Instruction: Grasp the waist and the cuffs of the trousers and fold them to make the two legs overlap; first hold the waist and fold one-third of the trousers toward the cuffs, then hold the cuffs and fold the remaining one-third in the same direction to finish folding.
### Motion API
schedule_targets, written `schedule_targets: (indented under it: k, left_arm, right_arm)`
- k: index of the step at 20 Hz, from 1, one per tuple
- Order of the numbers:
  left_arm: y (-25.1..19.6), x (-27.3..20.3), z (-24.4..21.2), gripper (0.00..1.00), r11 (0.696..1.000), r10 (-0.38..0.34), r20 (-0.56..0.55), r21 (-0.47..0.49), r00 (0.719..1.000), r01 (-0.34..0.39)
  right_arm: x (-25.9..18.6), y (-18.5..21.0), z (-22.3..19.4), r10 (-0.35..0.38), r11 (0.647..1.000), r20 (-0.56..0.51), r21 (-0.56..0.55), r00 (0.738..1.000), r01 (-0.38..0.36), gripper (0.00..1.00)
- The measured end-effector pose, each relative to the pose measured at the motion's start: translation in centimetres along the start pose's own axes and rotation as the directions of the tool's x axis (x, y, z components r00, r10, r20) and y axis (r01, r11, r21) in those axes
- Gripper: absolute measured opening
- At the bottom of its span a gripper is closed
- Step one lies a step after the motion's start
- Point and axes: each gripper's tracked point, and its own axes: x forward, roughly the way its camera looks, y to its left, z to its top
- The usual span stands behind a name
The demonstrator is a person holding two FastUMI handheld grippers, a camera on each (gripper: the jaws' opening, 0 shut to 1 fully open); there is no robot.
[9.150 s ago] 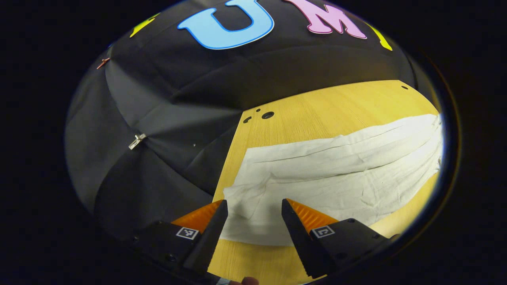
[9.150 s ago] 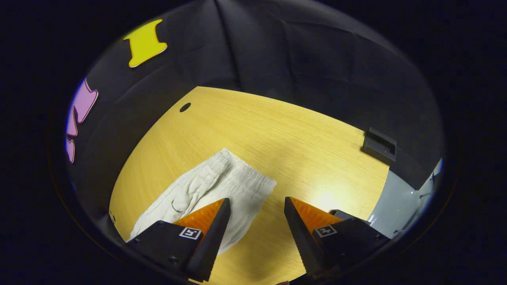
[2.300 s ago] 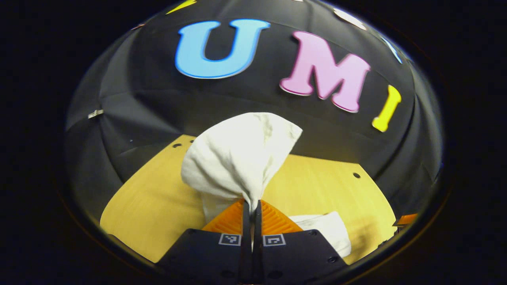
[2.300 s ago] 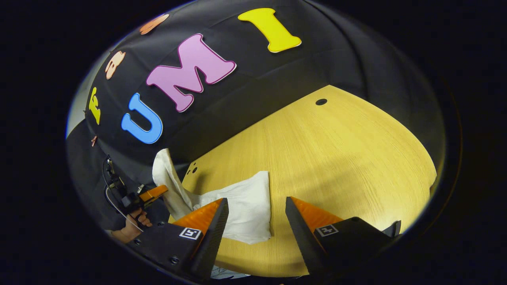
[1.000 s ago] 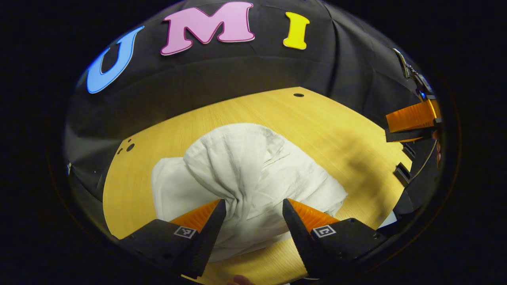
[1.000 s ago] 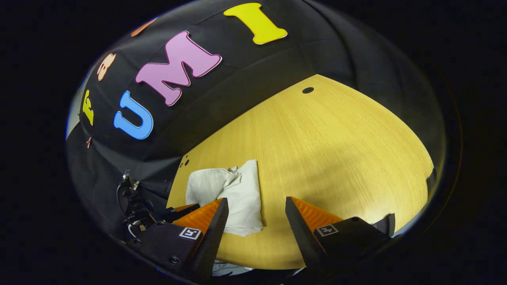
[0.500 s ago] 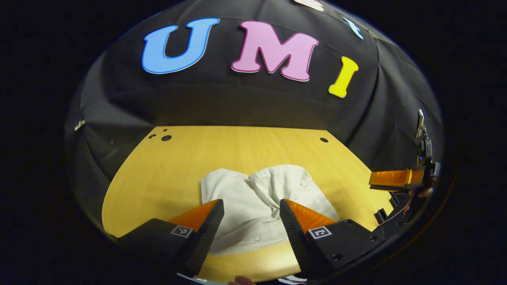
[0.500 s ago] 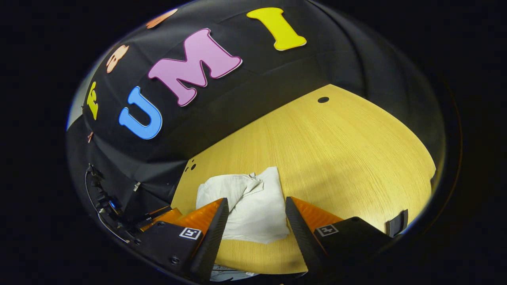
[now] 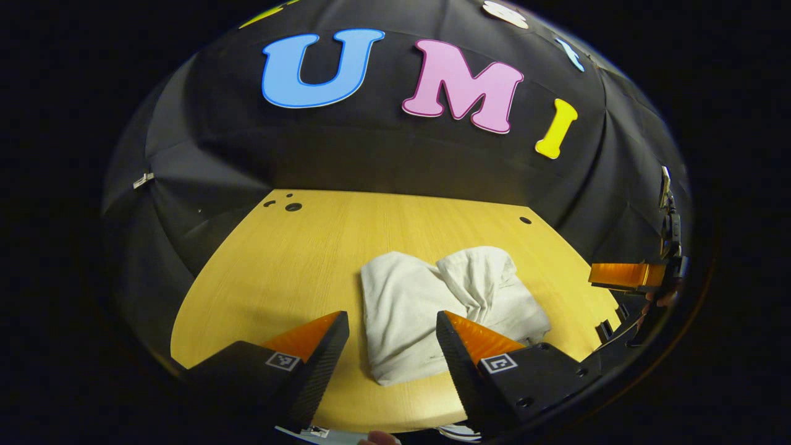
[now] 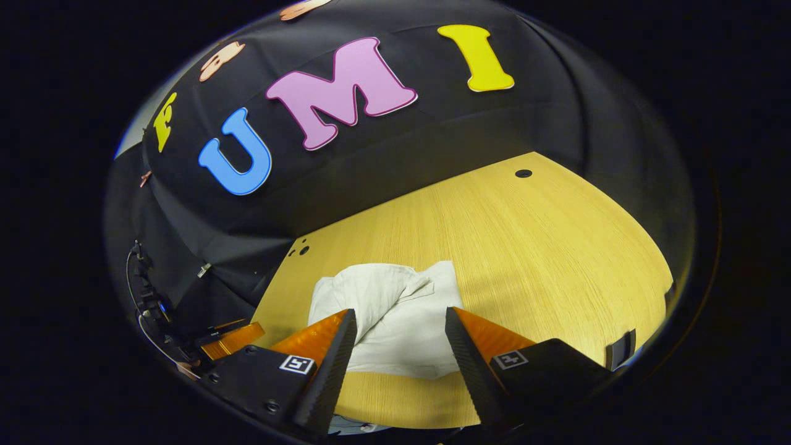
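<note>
The left gripper [image 9: 392, 337] has let go of the cuff end it had pinched a couple of seconds ago, so its jaws now stand wide apart with nothing in them, and it has backed off a bit from the trousers [image 9: 445, 303]. The right gripper [image 10: 400, 337] is spread wide too, empty, hovering just short of the bundle [image 10: 389, 315]. The trousers now sit as a compact white packet on the bench [image 9: 296, 259], near the front edge, instead of the long strip from earlier. So the last third looks folded over and the task seems basically done, though the top flap is lumpy and bunched, not flat. In the left gripper view the packet's longer side runs roughly away from the camera toward the booth wall, with the bunched flap on its right half.
</note>
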Motion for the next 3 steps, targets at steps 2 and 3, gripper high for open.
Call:
schedule_targets:
  k: [2, 3]
  left_arm:
    - [0.56, -0.16, -0.65, 0.90, 1.000, 0.004, -0.011, -0.016, 1.000, -0.004]
    - [0.79, -0.24, -0.87, 0.90, 1.000, 0.005, -0.014, -0.024, 1.000, -0.006]
  right_arm:
    - [0.03, 0.31, -0.49, -0.001, 1.000, -0.009, -0.010, 1.000, 0.001, 0.89]
    - [0.13, 0.49, -0.74, -0.001, 1.000, -0.017, -0.012, 1.000, 0.001, 0.89]
